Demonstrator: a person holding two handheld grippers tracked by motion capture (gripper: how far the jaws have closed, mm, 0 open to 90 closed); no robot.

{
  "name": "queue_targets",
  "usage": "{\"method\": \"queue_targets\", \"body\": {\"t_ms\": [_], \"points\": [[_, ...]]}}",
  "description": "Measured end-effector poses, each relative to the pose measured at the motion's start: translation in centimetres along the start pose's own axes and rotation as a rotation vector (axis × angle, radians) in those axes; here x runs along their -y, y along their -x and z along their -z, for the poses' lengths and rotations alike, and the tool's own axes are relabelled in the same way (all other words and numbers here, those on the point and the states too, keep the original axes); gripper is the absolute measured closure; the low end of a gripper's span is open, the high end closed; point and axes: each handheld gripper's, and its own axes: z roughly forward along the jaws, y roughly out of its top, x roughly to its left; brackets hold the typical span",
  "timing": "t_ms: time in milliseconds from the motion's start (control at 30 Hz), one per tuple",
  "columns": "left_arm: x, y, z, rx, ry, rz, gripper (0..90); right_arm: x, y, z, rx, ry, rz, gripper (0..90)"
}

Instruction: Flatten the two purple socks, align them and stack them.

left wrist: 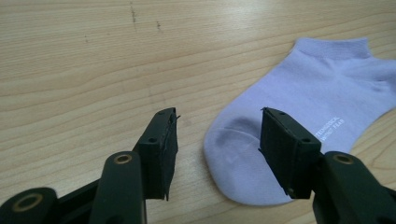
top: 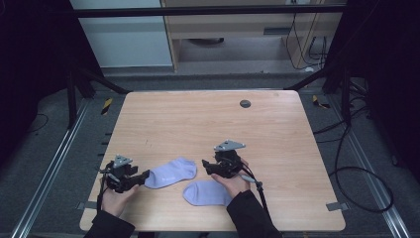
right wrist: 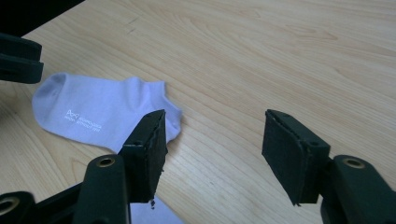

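Now two lilac socks are lying flat on the table [top: 208,119] near its front edge. Left gripper [top: 140,177], jaws spread and empty, is hovering at the left sock [top: 171,172] toe; right gripper [top: 209,165], likewise spread, is hovering above the right sock [top: 205,192].

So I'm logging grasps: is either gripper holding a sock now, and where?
Nothing is held. The left gripper and right gripper are open; both socks lie flat on the table.
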Motion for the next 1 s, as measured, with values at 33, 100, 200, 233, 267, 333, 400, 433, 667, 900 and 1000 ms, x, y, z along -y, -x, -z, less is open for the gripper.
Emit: {"method": "queue_targets", "body": {"t_ms": [33, 100, 200, 233, 267, 333, 400, 433, 667, 900, 1000], "points": [[0.0, -0.1, -0.1, -0.004, -0.003, -0.001, 45.6, -0.1, -0.2, -0.3, -0.001, -0.007, 0.005, 41.1], [0.1, -0.2, -0.3, -0.007, -0.016, 0.000, 46.0, -0.2, -0.5, -1.0, -0.003, -0.021, 0.002, 42.9], [0.2, -0.2, -0.6, -0.011, -0.031, -0.006, 47.2, -0.5, -1.0, -2.1, -0.004, -0.042, 0.006, 45.6], [0.2, -0.2, -0.7, -0.009, -0.036, -0.007, 47.8, -0.6, -1.1, -2.5, -0.005, -0.047, 0.005, 46.5], [0.2, -0.2, -0.7, -0.008, -0.039, -0.009, 48.2, -0.6, -1.3, -2.8, -0.005, -0.051, 0.009, 47.1], [0.3, -0.2, -0.8, -0.008, -0.046, -0.011, 48.4, -0.7, -1.6, -3.6, -0.002, -0.062, 0.012, 48.4], [0.3, -0.2, -0.9, -0.006, -0.053, -0.011, 48.8, -0.7, -1.8, -4.3, 0.002, -0.077, 0.017, 50.6], [0.4, -0.2, -0.9, -0.006, -0.056, -0.011, 49.9, -0.6, -1.9, -4.7, 0.005, -0.087, 0.022, 52.0], [0.6, 0.0, -1.2, 0.011, -0.083, -0.012, 60.1, -0.2, -2.6, -6.3, 0.004, -0.115, 0.047, 56.9], [0.7, -0.1, -1.5, 0.022, -0.107, -0.006, 71.3, 0.4, -3.1, -7.3, 0.007, -0.140, 0.068, 61.7], [0.7, 0.0, -1.5, 0.029, -0.112, 0.001, 75.9, 0.6, -3.2, -7.5, 0.012, -0.146, 0.075, 63.9]]}}
